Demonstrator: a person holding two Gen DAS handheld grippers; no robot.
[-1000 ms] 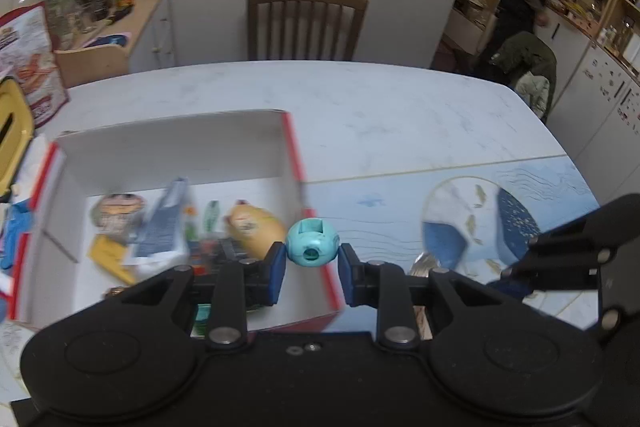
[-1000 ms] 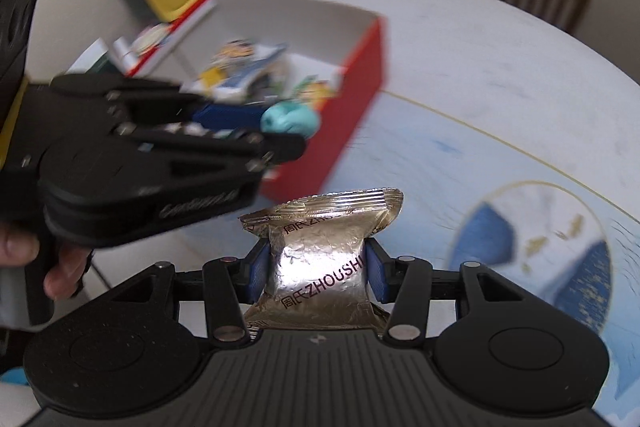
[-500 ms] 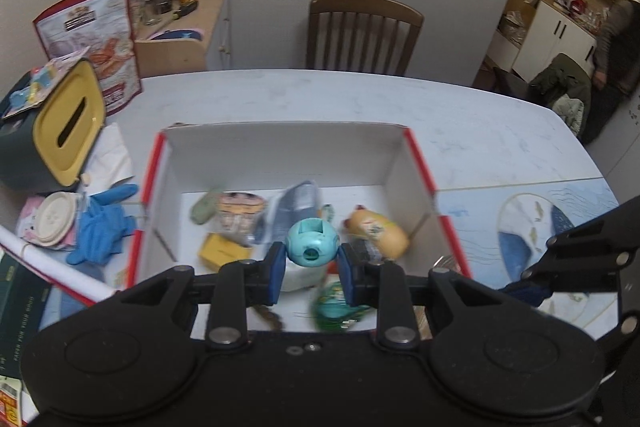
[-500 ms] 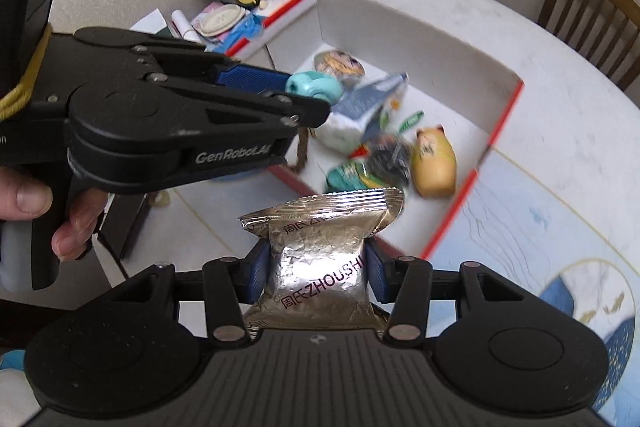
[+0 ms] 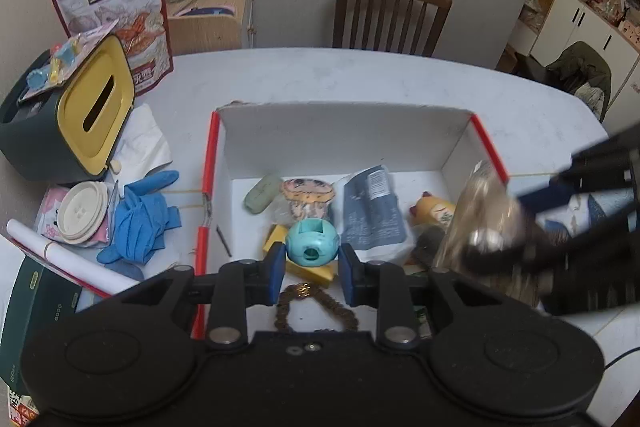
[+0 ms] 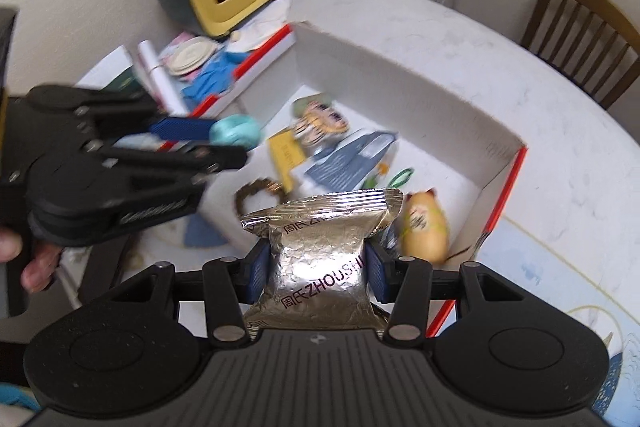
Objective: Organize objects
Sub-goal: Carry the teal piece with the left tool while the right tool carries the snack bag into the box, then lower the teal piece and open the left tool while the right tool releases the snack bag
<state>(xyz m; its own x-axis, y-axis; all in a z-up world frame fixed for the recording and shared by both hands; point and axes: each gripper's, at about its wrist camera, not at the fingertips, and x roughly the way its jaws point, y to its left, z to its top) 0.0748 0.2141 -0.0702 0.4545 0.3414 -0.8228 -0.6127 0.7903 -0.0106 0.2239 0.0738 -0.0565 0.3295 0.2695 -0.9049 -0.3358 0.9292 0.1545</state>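
"ZHOUSH", after Chinese characters, in dark print on the crinkled silver foil packet point(image 6: 320, 263).

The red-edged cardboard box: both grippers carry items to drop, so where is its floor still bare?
Red-edged cardboard box: bare floor along the far wall, behind the green soap bar and grey-blue pouch, and the near-left corner beside the brown beaded ring. The middle and right are crowded.

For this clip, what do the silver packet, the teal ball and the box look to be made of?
Silver packet, shut in the right gripper: metallised foil or film, going by its crinkles, mirror glare and crimped top seal. Teal ball, clamped by the left gripper: probably moulded hard plastic, smooth and matte with clean cut-out holes. Box: cardboard, matte white inside, red edges, a slightly torn rim.
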